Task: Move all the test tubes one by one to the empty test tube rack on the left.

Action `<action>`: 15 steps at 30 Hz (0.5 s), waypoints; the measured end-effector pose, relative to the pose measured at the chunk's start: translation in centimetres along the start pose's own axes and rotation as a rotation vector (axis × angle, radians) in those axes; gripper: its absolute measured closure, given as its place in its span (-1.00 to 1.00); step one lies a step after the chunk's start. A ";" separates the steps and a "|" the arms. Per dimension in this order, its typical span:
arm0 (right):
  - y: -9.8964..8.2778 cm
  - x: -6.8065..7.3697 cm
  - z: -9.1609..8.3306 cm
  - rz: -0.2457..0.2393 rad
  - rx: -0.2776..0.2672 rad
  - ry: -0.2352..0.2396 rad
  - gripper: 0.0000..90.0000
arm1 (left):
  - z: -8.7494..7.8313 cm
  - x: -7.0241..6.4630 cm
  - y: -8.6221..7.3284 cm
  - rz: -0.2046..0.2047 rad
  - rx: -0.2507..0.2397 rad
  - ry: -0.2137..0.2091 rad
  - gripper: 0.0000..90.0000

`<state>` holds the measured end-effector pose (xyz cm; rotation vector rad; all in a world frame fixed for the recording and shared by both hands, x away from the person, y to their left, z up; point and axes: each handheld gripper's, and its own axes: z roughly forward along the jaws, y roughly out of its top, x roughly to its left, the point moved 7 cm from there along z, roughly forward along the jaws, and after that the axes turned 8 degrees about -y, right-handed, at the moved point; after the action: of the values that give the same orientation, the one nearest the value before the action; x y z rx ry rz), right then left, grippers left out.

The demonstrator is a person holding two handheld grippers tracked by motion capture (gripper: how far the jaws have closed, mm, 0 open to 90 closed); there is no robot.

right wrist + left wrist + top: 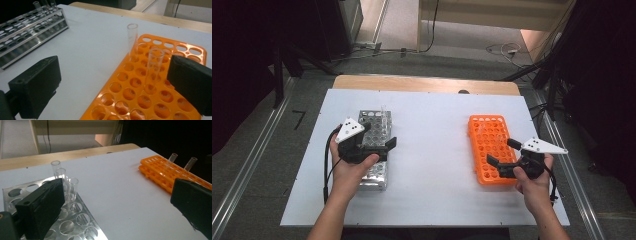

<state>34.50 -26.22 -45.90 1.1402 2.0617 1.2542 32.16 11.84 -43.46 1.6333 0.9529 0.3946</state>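
A metal tube rack (377,172) lies at the table's left, with three clear glass tubes (72,187) upright in its far holes. My left gripper (379,135) hovers over this rack, its jaws wide apart and holding nothing (115,202). At the right lies an orange plastic rack (487,135) with two glass tubes standing in it (132,40). The nearer tube (153,67) stands between the spread jaws of my right gripper (112,82), close to the right-hand jaw, and no pad presses on it. In the high view the right gripper (502,152) sits at the orange rack's near right corner.
Both racks rest on a white board (432,140) over a wooden table (422,82). A bare strip of board separates the two racks. Cables (507,50) lie on the floor beyond the table.
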 end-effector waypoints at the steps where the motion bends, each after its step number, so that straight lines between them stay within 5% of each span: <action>1: 0.1 -0.3 0.2 0.000 0.001 -0.009 -1.00 | 0.0 -0.2 -0.1 -0.001 0.001 -0.005 -1.00; 9: 0.3 -2.6 2.0 0.017 0.031 -0.050 -0.94 | -0.5 -1.3 -0.5 -0.005 -0.014 -0.037 -1.00; 15: -0.3 -3.4 2.6 0.058 0.042 -0.017 -0.72 | -0.5 -1.5 -1.0 -0.006 -0.005 -0.041 -1.00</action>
<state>38.14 -27.87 -47.50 1.2332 2.0652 1.2294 30.49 11.11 -43.93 1.6277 0.9252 0.3577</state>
